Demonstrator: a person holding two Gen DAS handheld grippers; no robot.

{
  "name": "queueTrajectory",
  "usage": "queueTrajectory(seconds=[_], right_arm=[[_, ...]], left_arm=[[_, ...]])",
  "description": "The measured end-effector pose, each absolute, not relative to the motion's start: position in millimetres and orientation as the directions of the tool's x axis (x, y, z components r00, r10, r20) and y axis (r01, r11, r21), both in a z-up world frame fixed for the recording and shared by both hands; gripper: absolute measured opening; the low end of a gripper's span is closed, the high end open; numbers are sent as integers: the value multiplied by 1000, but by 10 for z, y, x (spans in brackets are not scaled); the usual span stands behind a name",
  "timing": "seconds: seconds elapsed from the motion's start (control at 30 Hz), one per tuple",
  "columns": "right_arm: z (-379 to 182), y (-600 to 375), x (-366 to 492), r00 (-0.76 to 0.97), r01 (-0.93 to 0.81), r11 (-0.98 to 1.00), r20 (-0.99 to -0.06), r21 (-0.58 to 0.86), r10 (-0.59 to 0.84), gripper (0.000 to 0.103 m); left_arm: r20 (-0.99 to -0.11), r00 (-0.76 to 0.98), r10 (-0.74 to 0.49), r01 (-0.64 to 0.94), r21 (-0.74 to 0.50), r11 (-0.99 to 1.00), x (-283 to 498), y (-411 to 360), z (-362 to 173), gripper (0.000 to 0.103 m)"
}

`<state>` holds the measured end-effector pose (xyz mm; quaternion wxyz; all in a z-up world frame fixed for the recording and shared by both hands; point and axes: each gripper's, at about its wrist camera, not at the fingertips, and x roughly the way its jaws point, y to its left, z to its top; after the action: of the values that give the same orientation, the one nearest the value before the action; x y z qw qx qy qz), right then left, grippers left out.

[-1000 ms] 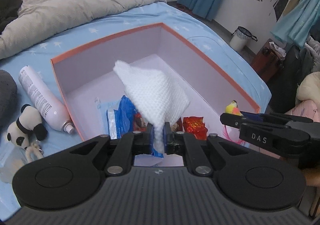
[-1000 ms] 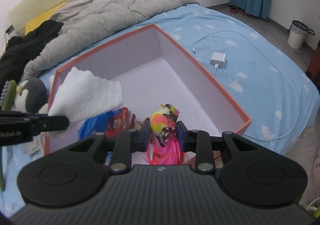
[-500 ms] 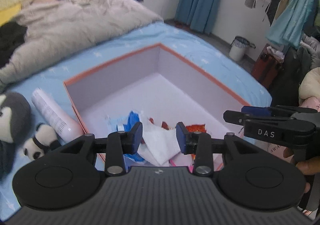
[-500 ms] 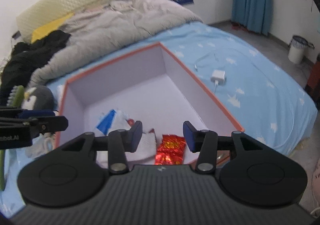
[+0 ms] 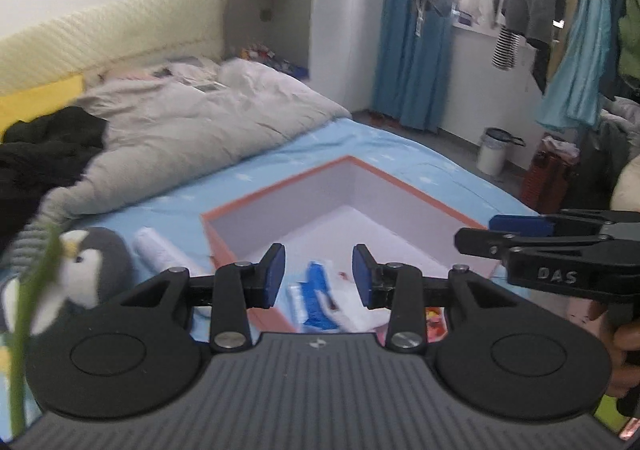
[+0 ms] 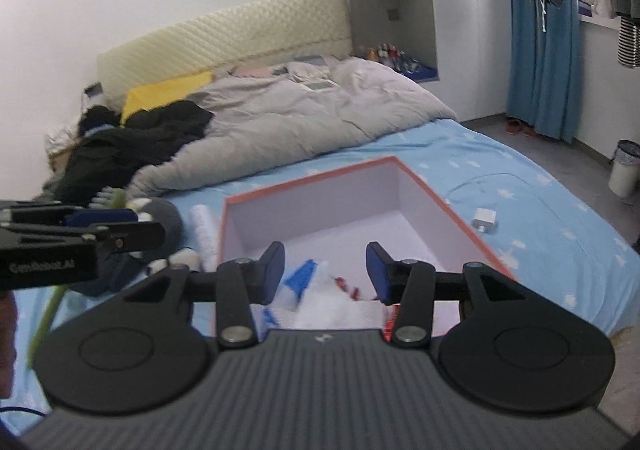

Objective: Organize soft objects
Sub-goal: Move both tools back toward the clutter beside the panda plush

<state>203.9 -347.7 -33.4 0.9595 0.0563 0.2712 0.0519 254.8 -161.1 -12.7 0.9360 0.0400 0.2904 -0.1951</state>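
Our left tongs (image 5: 319, 276) stand open with nothing between the pads, and so do our right tongs (image 6: 326, 274); both hang above the near end of the box (image 5: 416, 192). Just past and below the tips lies the white cloth (image 6: 340, 308) beside a blue packet (image 5: 316, 296), inside the box, with a red wrapper (image 6: 347, 286) peeking out. To the left of the left tongs, on the bed (image 6: 520, 190), sit the penguin (image 5: 86, 266) and a white bottle (image 5: 160, 254), both outside the box. We judge the penguin the likely next pick. It is plump, so half-open tongs may only pinch fur and let it slip. A green stem (image 5: 24, 310) hangs close by the left tongs and could snag. Swinging left, we may knock the bottle or clip the box wall.
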Motion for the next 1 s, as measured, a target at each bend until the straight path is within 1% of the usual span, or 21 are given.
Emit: queueTrajectory(seconds=[0.1, 0.33, 0.5, 0.7, 0.9, 1.0], right_arm=[[-334, -3368, 1940, 852, -97, 984, -499, 148, 159, 48], [-342, -3086, 1683, 862, -150, 975, -462, 166, 211, 48], [-375, -2864, 1515, 866, -175, 974, -448, 145, 222, 48], [-474, -2679, 1360, 855, -190, 968, -457, 162, 244, 48], [-618, -2511, 1241, 839, -212, 963, -474, 168, 268, 48], [-704, -2439, 1213, 829, -217, 960, -487, 175, 276, 48]], left_arm=[[-550, 758, -349, 373, -72, 925, 2399, -1431, -127, 43], [-525, 784, -330, 334, -91, 938, 2035, -1134, -137, 43], [-520, 794, -314, 293, -124, 948, 1800, -926, -210, 43], [-536, 794, -287, 236, -164, 958, 1550, -641, -362, 43], [-557, 796, -235, 188, -140, 972, 1410, -481, -512, 43], [-562, 793, -233, 181, -148, 972, 1354, -426, -558, 43]])
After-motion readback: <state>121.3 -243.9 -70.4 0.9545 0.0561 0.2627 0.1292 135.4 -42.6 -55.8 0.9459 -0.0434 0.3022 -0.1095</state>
